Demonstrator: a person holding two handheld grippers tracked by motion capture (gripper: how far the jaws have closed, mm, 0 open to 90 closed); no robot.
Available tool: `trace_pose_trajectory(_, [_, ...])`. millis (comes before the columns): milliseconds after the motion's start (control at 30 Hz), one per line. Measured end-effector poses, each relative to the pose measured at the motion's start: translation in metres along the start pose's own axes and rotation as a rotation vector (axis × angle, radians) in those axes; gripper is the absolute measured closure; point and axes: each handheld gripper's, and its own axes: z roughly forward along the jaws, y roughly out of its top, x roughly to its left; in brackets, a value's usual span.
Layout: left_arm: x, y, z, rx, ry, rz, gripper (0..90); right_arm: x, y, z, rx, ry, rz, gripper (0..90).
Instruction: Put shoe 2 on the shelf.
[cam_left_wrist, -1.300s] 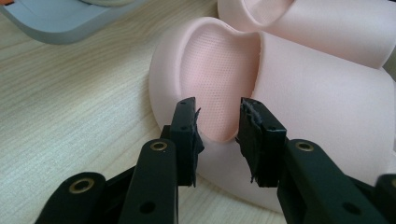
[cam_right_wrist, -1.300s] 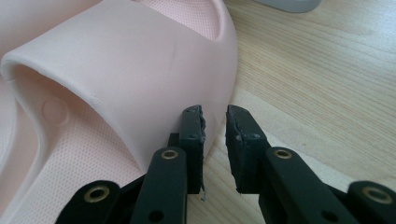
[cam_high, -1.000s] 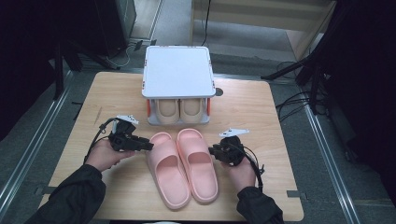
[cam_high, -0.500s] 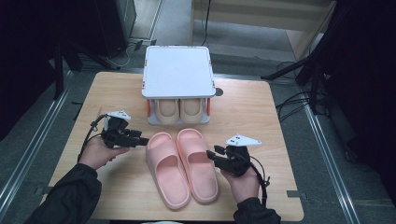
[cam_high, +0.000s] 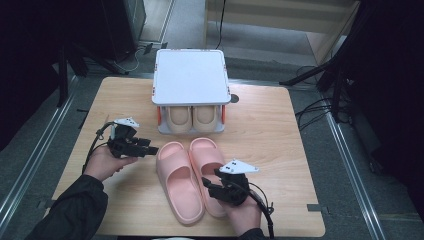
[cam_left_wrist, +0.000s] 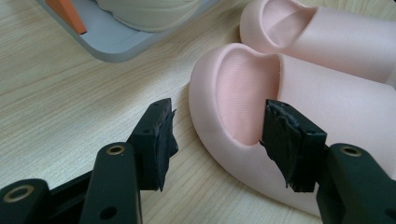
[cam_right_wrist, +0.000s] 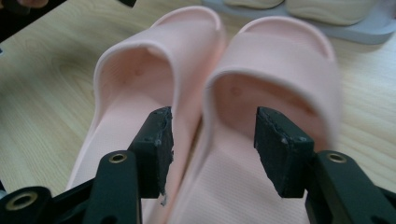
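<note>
Pink slippers (cam_high: 192, 178) on pale wooden table (cam_high: 270, 125), grey floor (cam_high: 345, 165) around.

In the high view, the grey shelf's lid (cam_high: 190, 76) hides all but the toes of the beige shoes (cam_high: 192, 119) beneath it. The right gripper (cam_high: 212, 187) covers the heel of the right pink slipper (cam_high: 204, 155) at five o'clock. In the right gripper view, that slipper's strap (cam_right_wrist: 280, 51) is blurred.
</note>
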Motion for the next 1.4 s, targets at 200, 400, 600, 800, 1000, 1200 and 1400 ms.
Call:
trace_pose_trajectory(200, [0.000, 0.000, -0.001, -0.015, -0.003, 0.003, 42.7, 0.011, -0.003, 0.016, 0.027, -0.015, -0.014, 46.2])
trace_pose_trajectory(400, [-0.001, 0.000, -0.001, -0.014, 0.002, 0.007, 42.8, 0.017, -0.003, 0.028, 0.030, -0.016, -0.010, 43.3])
trace_pose_trajectory(600, [0.000, 0.000, -0.002, -0.021, 0.007, 0.001, 42.8, 0.019, 0.000, 0.038, 0.028, -0.028, -0.004, 42.3])
trace_pose_trajectory(800, [0.000, 0.000, -0.002, -0.019, 0.008, 0.006, 42.8, 0.021, 0.006, 0.047, 0.023, -0.040, 0.008, 41.1])
trace_pose_trajectory(1000, [0.000, 0.000, -0.002, -0.021, 0.005, 0.000, 42.7, 0.025, 0.016, 0.056, 0.022, -0.077, 0.004, 39.6])
trace_pose_trajectory(1200, [0.001, 0.000, -0.002, -0.020, 0.002, -0.004, 42.7, 0.023, 0.022, 0.063, 0.021, -0.091, 0.007, 40.3])
trace_pose_trajectory(1400, [0.002, 0.000, -0.003, -0.020, 0.004, -0.003, 42.7, 0.027, 0.023, 0.071, 0.037, -0.121, -0.029, 42.9])
